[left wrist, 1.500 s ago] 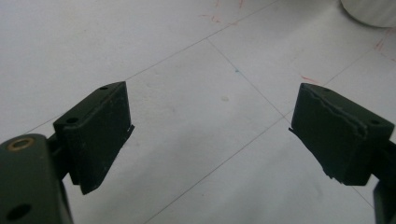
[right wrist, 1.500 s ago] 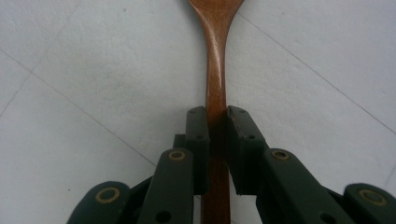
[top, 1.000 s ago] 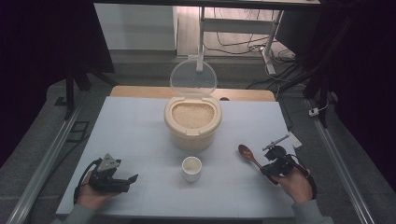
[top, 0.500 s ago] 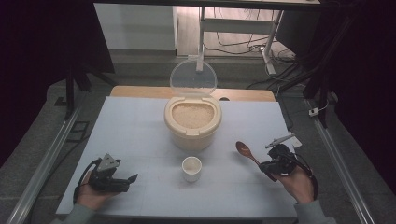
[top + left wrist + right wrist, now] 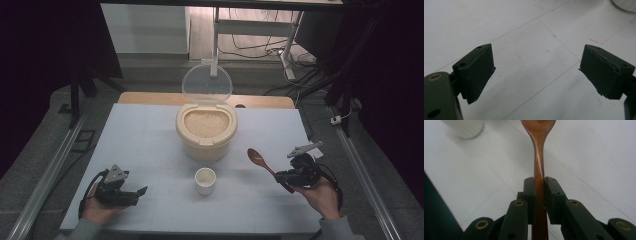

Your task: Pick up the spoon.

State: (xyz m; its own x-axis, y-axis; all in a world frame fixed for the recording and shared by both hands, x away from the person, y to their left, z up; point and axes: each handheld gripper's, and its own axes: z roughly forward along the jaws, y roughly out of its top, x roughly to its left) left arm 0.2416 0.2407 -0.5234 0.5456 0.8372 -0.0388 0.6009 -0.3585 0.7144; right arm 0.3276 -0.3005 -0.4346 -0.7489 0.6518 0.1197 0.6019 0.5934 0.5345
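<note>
Wooden spoon sits clamped by its handle in the right tongs, its bowl raised above the white table, right of a small white cup. Left tongs gape wide, holding nothing, low over the table's near left corner.

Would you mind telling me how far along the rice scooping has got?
Done: the rice container stands with its lid open. In hand: the right gripper is shut on the wooden spoon, bowl empty. Left: the small cup looks empty, so scooping rice is yet to start. The left gripper is open.
</note>
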